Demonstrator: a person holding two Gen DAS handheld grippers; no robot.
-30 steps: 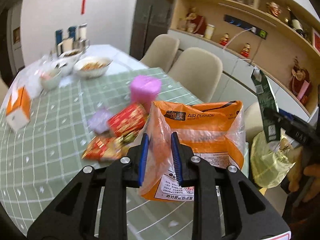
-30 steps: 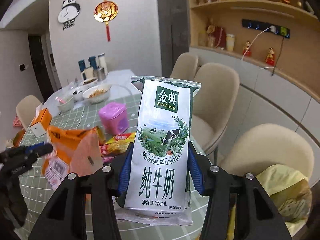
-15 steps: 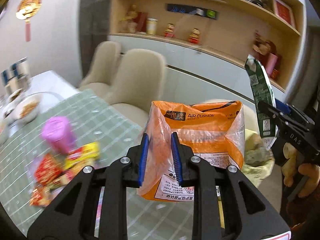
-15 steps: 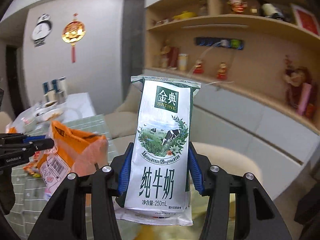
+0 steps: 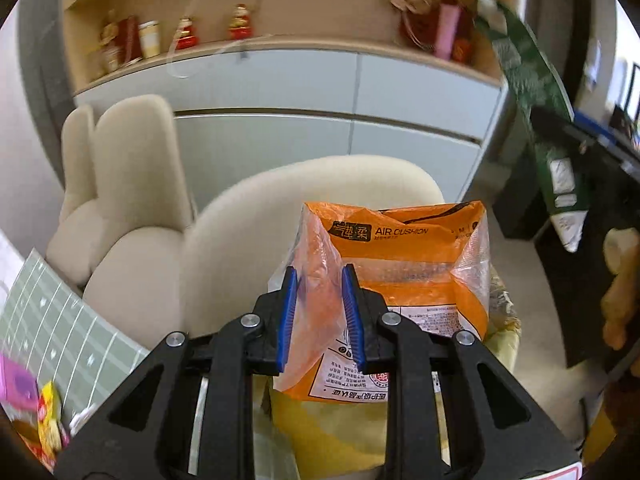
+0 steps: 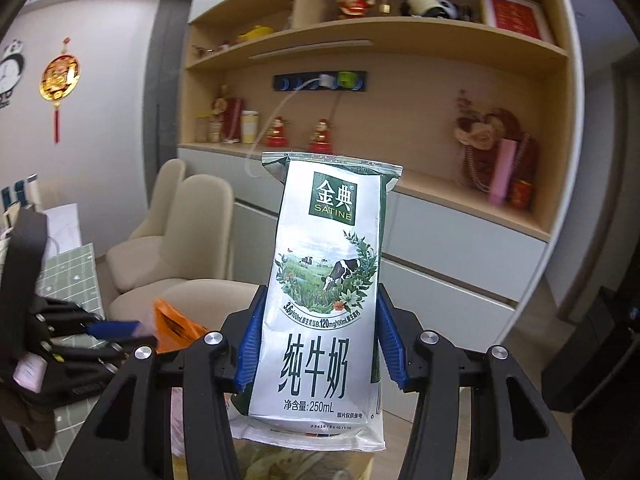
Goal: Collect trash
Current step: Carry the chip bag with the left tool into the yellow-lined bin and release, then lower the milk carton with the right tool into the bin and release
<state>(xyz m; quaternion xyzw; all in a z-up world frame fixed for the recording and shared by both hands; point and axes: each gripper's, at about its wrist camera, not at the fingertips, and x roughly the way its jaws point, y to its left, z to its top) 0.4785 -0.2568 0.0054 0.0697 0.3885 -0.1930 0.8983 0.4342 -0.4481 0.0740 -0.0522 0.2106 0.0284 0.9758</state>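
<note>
Left gripper (image 5: 316,316) fingers clamp orange plastic bag (image 5: 416,264); right gripper (image 6: 320,344) fingers grip upright milk pouch (image 6: 332,272), above yellow trash bag (image 5: 344,432).

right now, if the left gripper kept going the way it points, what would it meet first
Probably the yellow trash bag just below the orange package in the left gripper, with the cream chair behind; depth is unclear.

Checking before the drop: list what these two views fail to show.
- Yellow trash bag, left wrist view: its opening is hidden behind the orange bag and the left gripper.
- Same trash bag, right wrist view: mostly covered by the milk pouch.
- Right gripper, left wrist view: blurred and cut off by the right edge.
- Table litter: blurred, cropped.
</note>
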